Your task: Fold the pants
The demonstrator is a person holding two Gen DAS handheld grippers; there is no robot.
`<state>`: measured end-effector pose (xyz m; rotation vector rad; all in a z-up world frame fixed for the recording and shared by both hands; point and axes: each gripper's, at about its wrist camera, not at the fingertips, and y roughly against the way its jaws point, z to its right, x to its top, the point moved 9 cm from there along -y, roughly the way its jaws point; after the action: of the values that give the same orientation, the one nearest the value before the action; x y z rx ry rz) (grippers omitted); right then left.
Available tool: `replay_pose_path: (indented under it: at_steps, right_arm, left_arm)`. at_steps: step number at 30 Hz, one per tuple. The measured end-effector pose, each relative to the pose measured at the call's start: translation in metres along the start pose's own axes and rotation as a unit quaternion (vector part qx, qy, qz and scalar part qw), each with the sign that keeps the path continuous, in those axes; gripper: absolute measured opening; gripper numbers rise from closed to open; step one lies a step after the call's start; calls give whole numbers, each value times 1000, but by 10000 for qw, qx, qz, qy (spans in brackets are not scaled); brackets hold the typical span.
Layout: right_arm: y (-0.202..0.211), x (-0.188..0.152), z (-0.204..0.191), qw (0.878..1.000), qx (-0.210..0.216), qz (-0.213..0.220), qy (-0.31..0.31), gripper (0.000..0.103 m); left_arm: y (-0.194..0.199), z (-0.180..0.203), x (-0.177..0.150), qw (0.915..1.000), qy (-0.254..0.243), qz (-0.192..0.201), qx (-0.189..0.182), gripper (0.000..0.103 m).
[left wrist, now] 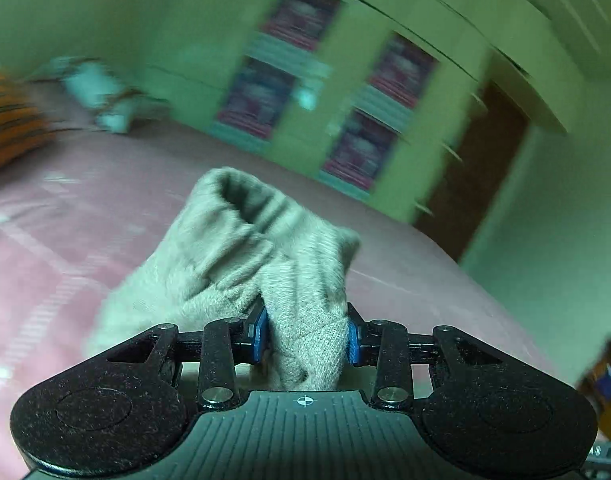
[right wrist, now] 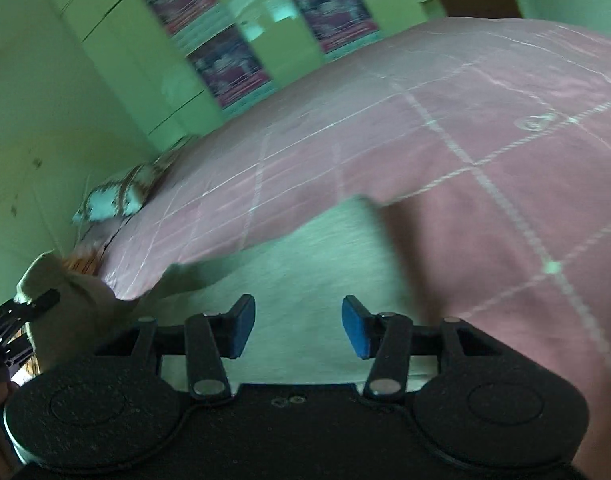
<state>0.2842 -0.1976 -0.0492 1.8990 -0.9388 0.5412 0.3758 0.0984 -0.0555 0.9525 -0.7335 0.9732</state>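
No readable writing anywhere — the posters (right wrist: 225, 68) on the green wardrobe doors (left wrist: 325, 100) show only smeared dark blue and pink bands, and motion blur kills any text. Only mark on the rig: a small white crosshair (left wrist: 304, 401) on the left claw's ribbed body, lower centre of the left wrist view.

Left claw (left wrist: 307, 334): blue pads pinched on a bunched fold of the grey pants (left wrist: 241, 248), fabric squeezed between them and rising in a crumpled heap in mid-frame above the bed.

Right claw (right wrist: 298, 328): nothing between the pads, jaws part-way apart with a clear gap. The pale cloth of the pants lies flat on the bed right under it, running from lower centre towards the left edge, where the other claw holds the bunched end up.

Surface — a bed with a pink sheet (right wrist: 485, 152) crossed by thin white grid lines. An orange striped pillow (left wrist: 9, 120) sits at the left edge of the left wrist view, a white and brown patterned pillow (right wrist: 113, 200) at mid-left of the right wrist view. Walls green; a brown door (left wrist: 477, 168) at right of the left wrist view.
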Motion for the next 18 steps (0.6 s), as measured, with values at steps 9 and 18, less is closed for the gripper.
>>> replay_pose_path:
  at_steps: [9, 18]
  right_arm:
    - [29, 12, 79, 9966, -131, 191, -791, 42]
    - [1, -1, 36, 9951, 623, -122, -758, 46]
  left_arm:
    - [-36, 141, -93, 9827, -807, -1425, -863, 51]
    - [75, 16, -61, 9899, -717, -978, 739, 51]
